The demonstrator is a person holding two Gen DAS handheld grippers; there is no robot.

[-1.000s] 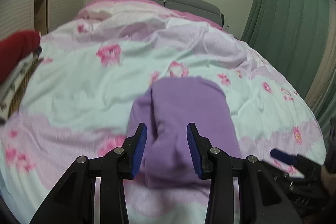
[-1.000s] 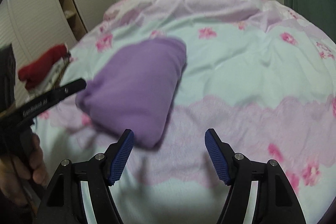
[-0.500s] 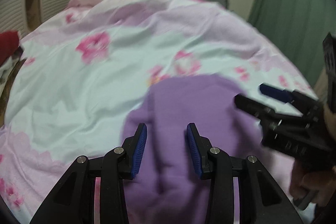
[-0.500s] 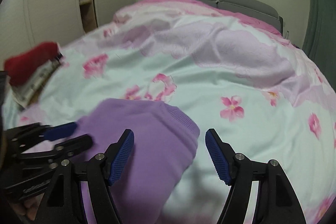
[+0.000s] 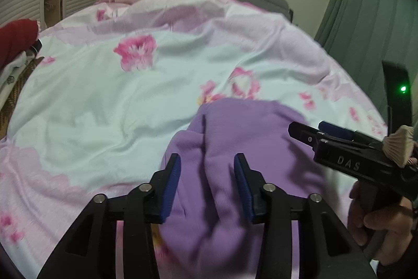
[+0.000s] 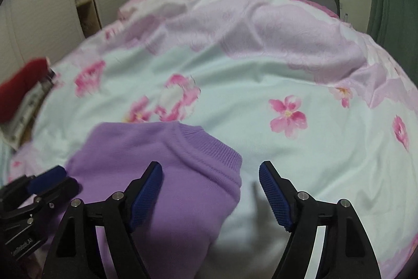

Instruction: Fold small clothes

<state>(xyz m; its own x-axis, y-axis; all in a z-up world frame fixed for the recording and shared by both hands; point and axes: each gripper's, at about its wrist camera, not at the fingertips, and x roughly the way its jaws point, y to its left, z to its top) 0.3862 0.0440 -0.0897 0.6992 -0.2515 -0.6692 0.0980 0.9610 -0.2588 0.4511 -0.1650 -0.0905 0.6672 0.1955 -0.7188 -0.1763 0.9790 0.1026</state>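
- jaws on both grippers stood apart, nothing clamped; left gripper [image 5: 207, 184] straddled the near end of the purple sweater [image 5: 243, 148], right gripper [image 6: 211, 194] hung over its ribbed corner [image 6: 209, 145].
- sweater lay as a folded bundle on the floral duvet [image 5: 104, 101] of the bed, near its front edge.
- change over the last second: both grippers had come in from a wider stance, and the sweater filled much more of each wrist view than a second ago.
- right gripper showed close at the right edge of the left view [image 5: 311, 132], where earlier only its tip showed low in the corner.
- left gripper showed low left in the right view [image 6: 49, 177], nearer the fabric than before.
- bundle shape looked about the same as earlier, so likely this was a closing-in for one more fold or a tidy-up, not a finished release.
- contact with the cloth unclear from either view; motion blur on the sweater's near part.
- red garment [image 5: 18, 38] and patterned cloth [image 5: 10, 75] sat well apart at the bed's left side.
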